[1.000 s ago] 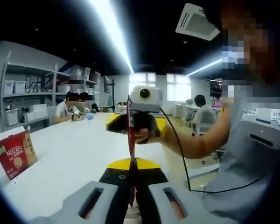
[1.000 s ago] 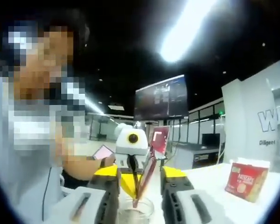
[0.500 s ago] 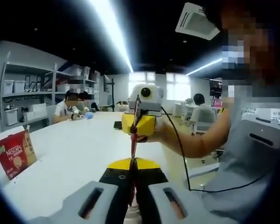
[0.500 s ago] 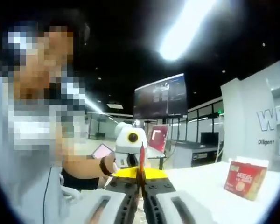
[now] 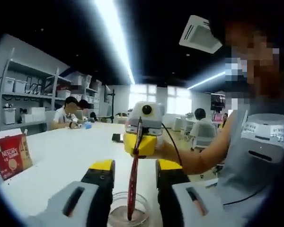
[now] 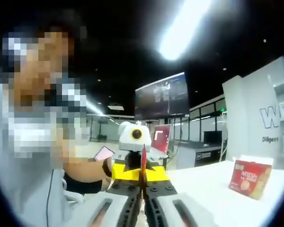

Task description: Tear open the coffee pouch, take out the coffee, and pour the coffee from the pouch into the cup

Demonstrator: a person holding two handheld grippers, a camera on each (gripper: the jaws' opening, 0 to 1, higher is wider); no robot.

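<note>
- Left gripper view: your left gripper point(image 5: 132, 177) has its jaws spread wide w/ nothing between the pads; the coffee pouch point(image 5: 133, 189) hangs edge-on in the gap, touching neither jaw.
- Pouch's lower end dips into the glass cup point(image 5: 128, 216) right below, so it's lined up for the pour, I'd say.
- Across from you the right gripper point(image 5: 137, 150) pinches the pouch's upper end; that grip alone seems to hold it upright over the cup.
- Around: white table point(image 5: 61, 161), red Nescafe box point(image 5: 9, 156) well off to the side, seated people point(image 5: 68, 113) and shelves point(image 5: 23, 94) far back. Nothing stands between pouch and cup.
- Right gripper view: your right gripper point(image 6: 143, 189) is clamped tight, jaws meeting on the pouch point(image 6: 143, 165), seen as a thin red strip rising from the jaw line.
- Left gripper point(image 6: 135, 168) faces you just behind the strip, yellow tips either side of it.
- Can't tell if the top is torn yet, pouch is edge-on in both views.
- Around: Nescafe box point(image 6: 248, 177) on the table point(image 6: 213, 189), well apart; a big screen point(image 6: 162, 97) hangs in the background. Only snag I'd guess: w/ one grip point the pouch may swing and miss the rim.
</note>
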